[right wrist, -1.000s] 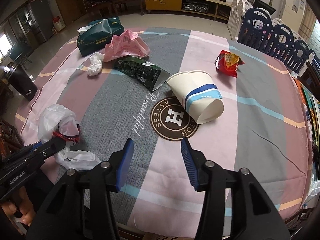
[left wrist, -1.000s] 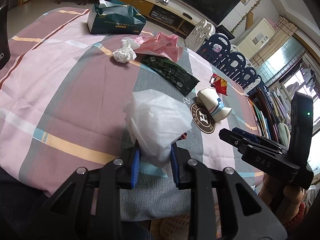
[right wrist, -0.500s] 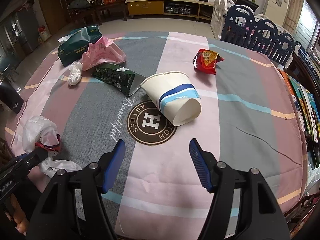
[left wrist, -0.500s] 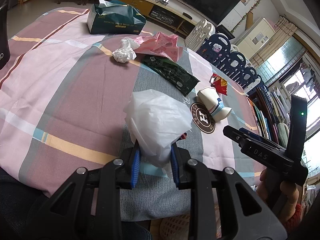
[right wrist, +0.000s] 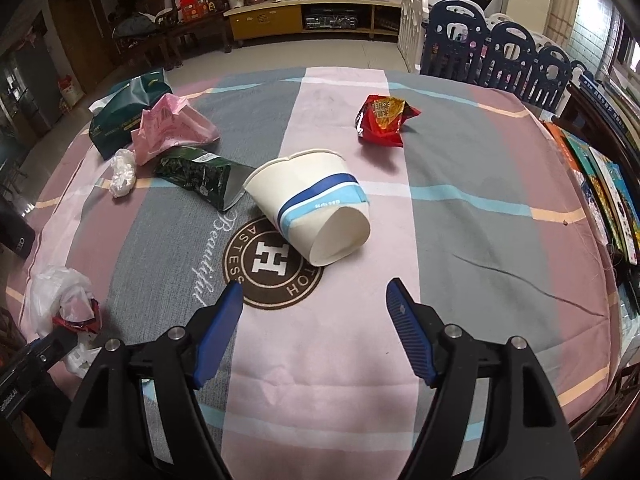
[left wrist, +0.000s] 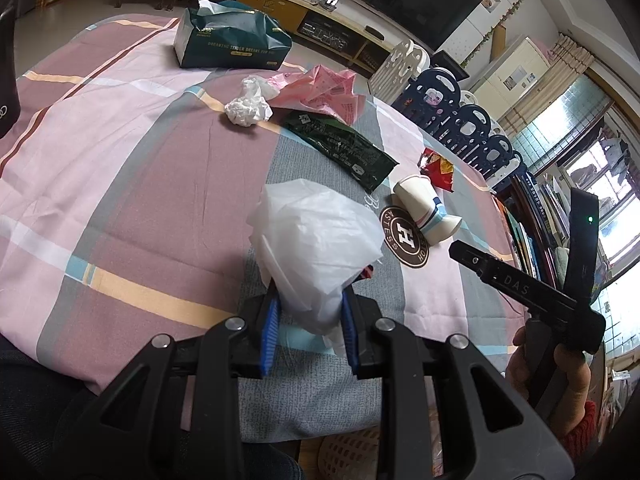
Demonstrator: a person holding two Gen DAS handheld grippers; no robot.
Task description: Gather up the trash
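Note:
My left gripper (left wrist: 308, 332) is shut on a white plastic bag (left wrist: 316, 240) near the table's front edge; the bag also shows in the right wrist view (right wrist: 60, 296). My right gripper (right wrist: 314, 320) is open wide and empty, just in front of a white paper cup (right wrist: 316, 204) with blue bands that lies on its side. On the cloth also lie a dark green wrapper (right wrist: 200, 174), a red snack bag (right wrist: 384, 120), a pink wrapper (right wrist: 168, 128) and a crumpled white tissue (right wrist: 122, 172).
A dark green tissue pack (left wrist: 232, 40) sits at the table's far side. The striped tablecloth (right wrist: 480, 200) has a round logo (right wrist: 272, 264). Blue and white chairs (right wrist: 500, 52) and a bookshelf (right wrist: 600, 168) stand to the right. A black bin (left wrist: 6, 80) is at left.
My right gripper has opened wider and moved forward toward the paper cup, which looks larger now. My left gripper still holds the bag in place.

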